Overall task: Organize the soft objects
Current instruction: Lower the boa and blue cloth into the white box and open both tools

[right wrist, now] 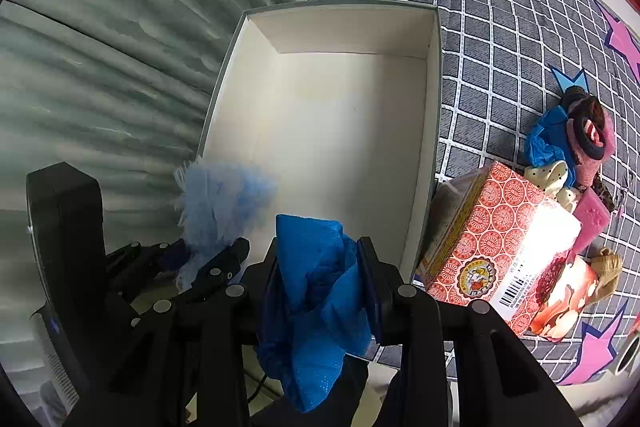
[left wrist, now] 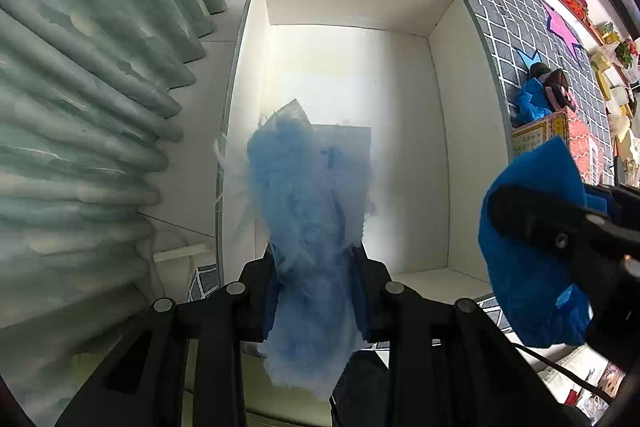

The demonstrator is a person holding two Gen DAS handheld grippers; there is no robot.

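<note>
A fluffy pale blue cloth [left wrist: 308, 227] is clamped between the narrowly parted jaws of the left gripper [left wrist: 316, 267], which is held above the near end of a white box [left wrist: 440, 131]. A crumpled deep blue cloth [right wrist: 320, 291] is pinched in the right gripper [right wrist: 320, 275], just beside the left one. More soft things [right wrist: 568, 143] are piled on the checked mat [right wrist: 500, 39], beside a red patterned carton [right wrist: 492, 227].

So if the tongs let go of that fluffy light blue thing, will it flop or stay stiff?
Probably flop: the fluffy light blue thing bunches and squashes between the left tongs. It looks wispy, so likely light, drifting down into the white box.
</note>
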